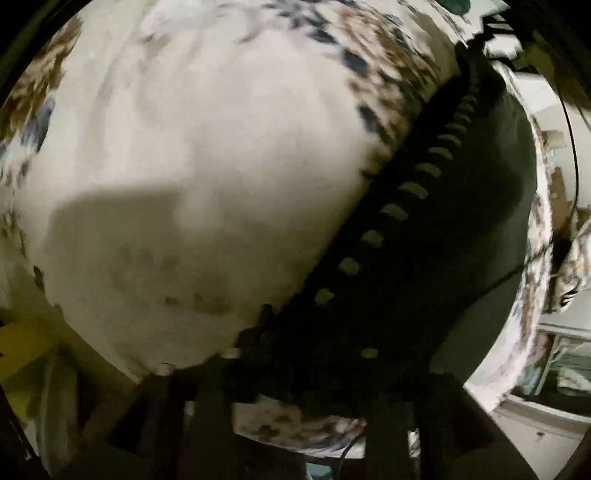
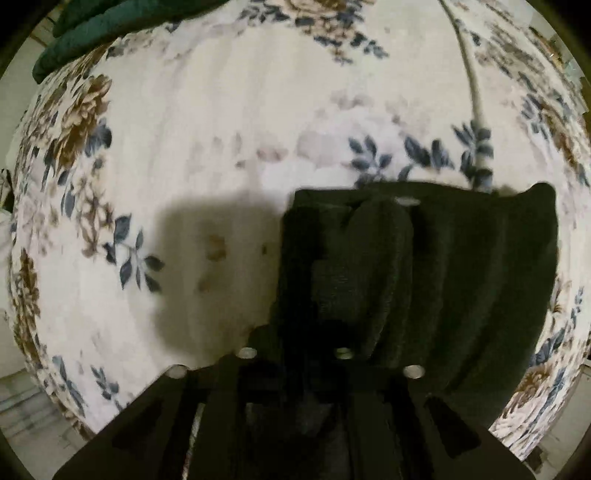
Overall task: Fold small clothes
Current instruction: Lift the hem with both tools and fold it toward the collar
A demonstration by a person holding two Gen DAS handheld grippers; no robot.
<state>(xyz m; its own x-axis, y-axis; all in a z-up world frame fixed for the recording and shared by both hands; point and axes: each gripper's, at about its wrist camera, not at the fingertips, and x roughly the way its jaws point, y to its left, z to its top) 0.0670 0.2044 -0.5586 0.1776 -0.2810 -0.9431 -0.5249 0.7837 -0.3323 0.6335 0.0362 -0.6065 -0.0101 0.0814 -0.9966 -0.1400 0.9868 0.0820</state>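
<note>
The right gripper (image 2: 325,295) points down at a dark garment (image 2: 480,277) lying on the flowered bedsheet (image 2: 221,129); its fingers are black against the black cloth, so their tips are hard to separate from it, and whether they pinch the fabric or stand loose I cannot tell. Four silver screws show on its frame. The left gripper (image 1: 299,413) is cut off at the bottom edge, dark and blurred; a strip of sheet shows between its two fingers, and they appear parted with nothing between them. Just beyond it lies one dark garment (image 1: 461,240) with a row of pale dashes, blurred. A white cable (image 2: 469,74) crosses the sheet, and green cloth (image 2: 110,29) sits at the far corner, partly out of frame.
</note>
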